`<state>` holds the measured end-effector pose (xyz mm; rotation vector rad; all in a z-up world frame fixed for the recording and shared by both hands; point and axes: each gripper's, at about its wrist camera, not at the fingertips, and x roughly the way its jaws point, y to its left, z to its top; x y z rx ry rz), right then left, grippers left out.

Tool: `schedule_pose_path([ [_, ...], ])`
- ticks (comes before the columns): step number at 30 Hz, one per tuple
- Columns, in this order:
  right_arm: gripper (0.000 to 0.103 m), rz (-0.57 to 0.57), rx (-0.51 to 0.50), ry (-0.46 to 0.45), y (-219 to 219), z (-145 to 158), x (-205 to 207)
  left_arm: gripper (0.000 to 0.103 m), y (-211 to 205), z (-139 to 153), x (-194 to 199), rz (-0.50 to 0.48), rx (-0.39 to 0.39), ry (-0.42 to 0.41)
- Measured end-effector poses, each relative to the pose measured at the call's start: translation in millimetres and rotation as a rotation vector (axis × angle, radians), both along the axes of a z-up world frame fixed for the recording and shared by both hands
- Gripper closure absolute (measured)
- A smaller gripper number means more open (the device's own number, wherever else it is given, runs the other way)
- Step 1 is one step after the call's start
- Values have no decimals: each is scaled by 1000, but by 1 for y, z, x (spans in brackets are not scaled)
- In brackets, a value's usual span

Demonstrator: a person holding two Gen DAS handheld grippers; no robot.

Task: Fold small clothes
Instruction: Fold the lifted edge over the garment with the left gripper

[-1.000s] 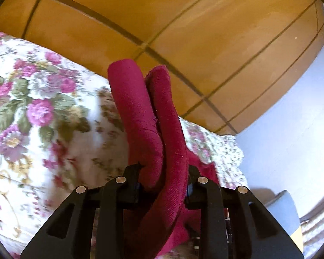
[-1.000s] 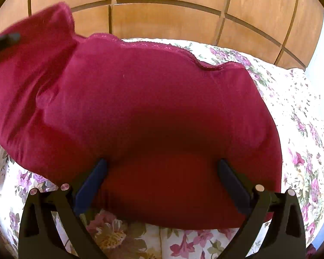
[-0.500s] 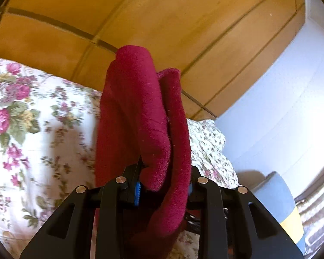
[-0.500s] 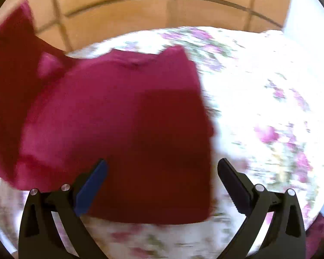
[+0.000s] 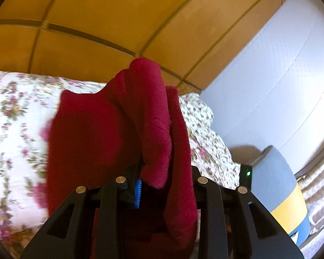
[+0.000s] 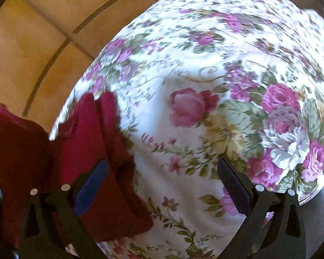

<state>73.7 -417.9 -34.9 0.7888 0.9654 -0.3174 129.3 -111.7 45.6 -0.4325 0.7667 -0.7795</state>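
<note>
A dark red garment [image 5: 90, 142] hangs bunched in my left gripper [image 5: 162, 179], which is shut on a thick fold of it; the cloth rises ahead of the fingers and drapes down to the left over the floral bedspread [image 5: 13, 129]. In the right wrist view the same red garment [image 6: 92, 151] lies at the lower left, spread on the floral bedspread [image 6: 205, 86]. My right gripper [image 6: 162, 185] stands open wide above the bedspread, with its left finger [image 6: 90, 185] over the garment's edge and nothing between the pads.
A wooden headboard [image 5: 118, 21] runs behind the bed. To the right are a pale wall [image 5: 280, 75] and a grey, yellow and blue container [image 5: 278, 194] beside the bed. The wooden headboard [image 6: 32, 43] also fills the upper left of the right wrist view.
The right gripper has rolled and swung right, so the garment that filled its view now sits at the lower left. The left gripper swung right with the cloth held; wall and container came into view.
</note>
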Motion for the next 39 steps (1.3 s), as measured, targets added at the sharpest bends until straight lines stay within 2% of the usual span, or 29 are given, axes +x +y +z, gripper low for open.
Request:
schedule_pose_path([
  [6, 2, -74, 52, -16, -23, 1, -9, 76, -58, -26, 11, -28, 73, 52],
  [12, 2, -94, 81, -19, -32, -4, -12, 76, -87, -54, 13, -30, 140, 79],
  [13, 2, -90, 84, -20, -31, -4, -11, 71, -91, -56, 11, -27, 154, 74],
  [15, 2, -78, 83, -17, -29, -5, -8, 53, -94, -58, 4, -43, 146, 58],
  [17, 2, -71, 92, -15, -27, -7, -6, 18, -93, -53, -7, -94, 113, 31],
  [19, 2, -73, 118, -9, -27, -10, -6, 10, -88, -47, -20, -137, 90, -2],
  [20, 2, -79, 130, -8, -28, -12, -6, 10, -83, -45, -28, -140, 87, -24],
  [23, 2, -91, 161, 0, -31, -16, -7, 8, -54, -42, -46, -57, 94, -81],
  [25, 2, -85, 173, 2, -30, -15, -8, 8, -21, -45, -48, 80, 86, -91],
  [26, 2, -73, 178, -1, -27, -12, -9, 8, 4, -50, -47, 183, 75, -85],
  [28, 2, -42, 186, -26, -22, -5, -12, 8, 46, -62, -38, 347, 65, -36],
  [31, 2, 41, 199, -93, -6, 11, -19, 8, 82, -85, -20, 466, 111, 72],
  [33, 2, 108, 199, -127, 8, 19, -22, 8, 97, -107, -9, 474, 151, 151],
  [35, 2, 175, 174, -141, 25, 24, -22, 8, 91, -122, -11, 438, 186, 172],
  [39, 2, 328, 82, -144, 63, 30, -18, 8, 75, -119, -27, 363, 245, 51],
])
